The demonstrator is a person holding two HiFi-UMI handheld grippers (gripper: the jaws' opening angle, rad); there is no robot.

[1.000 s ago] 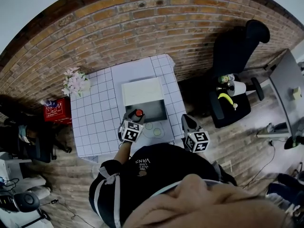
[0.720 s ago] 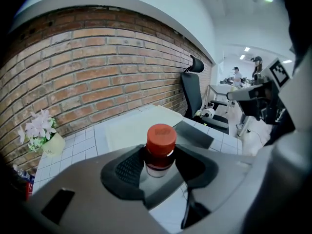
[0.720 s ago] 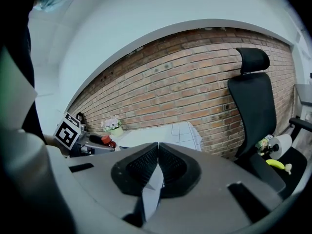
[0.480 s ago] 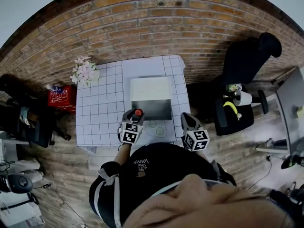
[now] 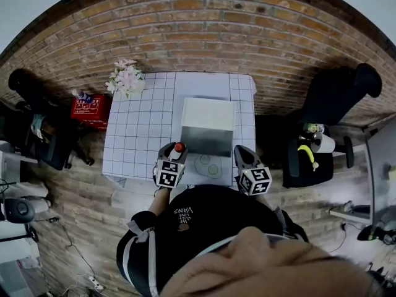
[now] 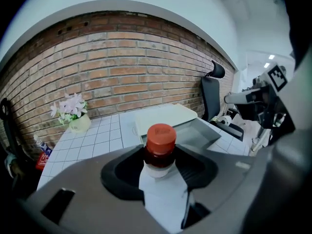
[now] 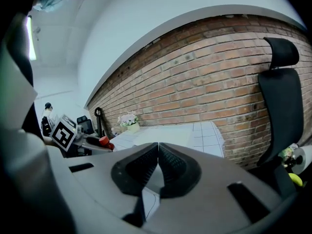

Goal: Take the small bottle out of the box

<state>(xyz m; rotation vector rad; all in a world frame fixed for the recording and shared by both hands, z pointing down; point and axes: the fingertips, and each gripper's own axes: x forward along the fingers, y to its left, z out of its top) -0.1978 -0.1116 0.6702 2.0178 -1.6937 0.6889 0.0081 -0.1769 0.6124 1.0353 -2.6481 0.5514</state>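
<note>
Left claw (image 6: 158, 168): jaws stand partly apart and are closed on the small bottle (image 6: 159, 152), which is gripped by its white-labelled body. The red cap and dark neck stick out past the jaw tips.

In the head view the small bottle is outside the box (image 5: 208, 112). Its cap is seen just beside the box's front-left corner, over the near part of the desk (image 5: 133, 142).

The box is seen open, with a white lid at the back and a grey inside toward the person.

Right claw (image 7: 157, 165): the 2 ribbed pads are pressed together and nothing is between them. It is held at the desk's near edge, right of the box and well apart from the small bottle.

A vase of pale flowers (image 5: 127, 79) is noted at the far-left corner of the desk.
</note>
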